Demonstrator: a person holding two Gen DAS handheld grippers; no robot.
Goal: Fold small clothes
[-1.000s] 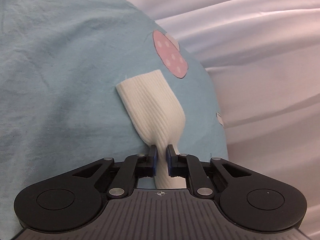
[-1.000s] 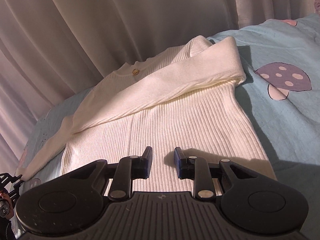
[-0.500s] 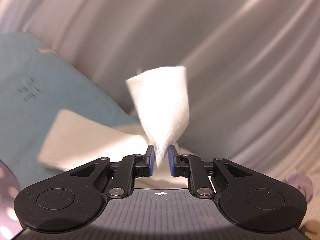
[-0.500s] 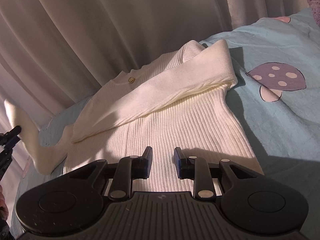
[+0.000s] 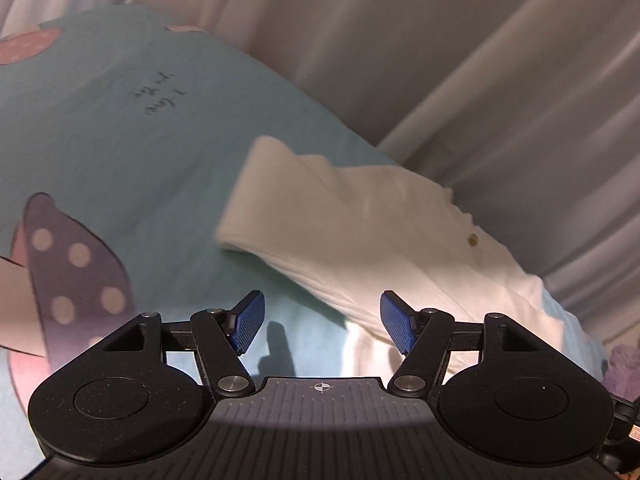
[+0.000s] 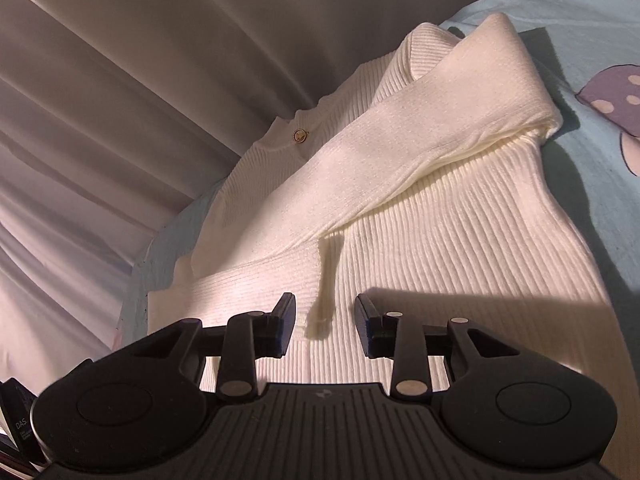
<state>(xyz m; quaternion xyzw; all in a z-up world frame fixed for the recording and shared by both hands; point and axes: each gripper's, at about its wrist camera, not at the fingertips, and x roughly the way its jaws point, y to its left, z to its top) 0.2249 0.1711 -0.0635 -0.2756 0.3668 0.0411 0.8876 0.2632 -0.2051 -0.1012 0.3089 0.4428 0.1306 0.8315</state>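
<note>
A white ribbed sweater (image 6: 460,248) lies flat on a light blue bedsheet (image 6: 580,20), gold button (image 6: 299,135) at the neck. Both sleeves lie folded across its front; one cuff end (image 6: 322,312) rests in line with the gap of my right gripper (image 6: 325,330). Its jaws are opening, low over the sweater's body, and the pads do not press on the cuff. In the left wrist view the sweater (image 5: 360,220) appears from its shoulder side. My left gripper (image 5: 322,326) is opening wide above the sheet beside it, with nothing between the blue pads (image 5: 248,324).
A pale curtain (image 5: 440,60) hangs close behind the bed's far edge. The sheet (image 5: 120,140) carries mushroom prints (image 5: 72,264). A purple knit item (image 5: 624,368) lies at the far right. A dark device (image 6: 16,432) shows at the lower left.
My left gripper swung the sleeve over the sweater, let it go and spread its jaws. The right gripper moved in closer over the sweater and its jaws widened a little.
</note>
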